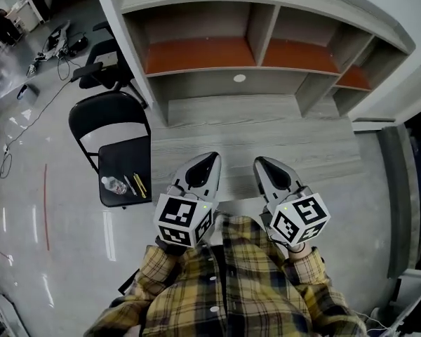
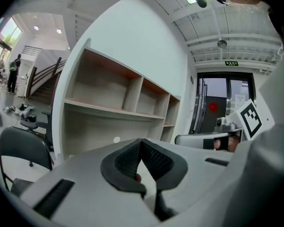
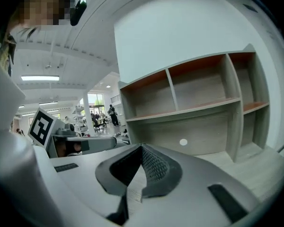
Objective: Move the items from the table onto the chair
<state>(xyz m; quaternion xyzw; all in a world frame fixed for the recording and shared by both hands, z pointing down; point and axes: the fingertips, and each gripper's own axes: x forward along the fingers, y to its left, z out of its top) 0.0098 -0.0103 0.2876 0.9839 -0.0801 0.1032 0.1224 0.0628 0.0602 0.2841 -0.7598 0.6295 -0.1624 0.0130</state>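
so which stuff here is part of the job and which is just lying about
Job:
folding chair
bottle and two pens on its seat
table, bare where visible
left gripper and right gripper, both shut, empty

Lying about:
office chair behind
gear on the floor
shelves

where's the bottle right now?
Head view, left side: the bottle lies on the chair, just left of two pens, off the table's left edge.

Grey wood shelf unit [image 1: 266, 41] w/ orange-brown shelf tops, set against white wall [image 2: 146, 46]. Glossy grey floor [image 1: 28, 209] w/ thin red line [image 1: 46, 206] at left, black office chair [image 1: 102, 65] further back. Ceiling strip light [image 3: 40, 78] on; dark glass doors [image 2: 227, 103] beyond shelves.
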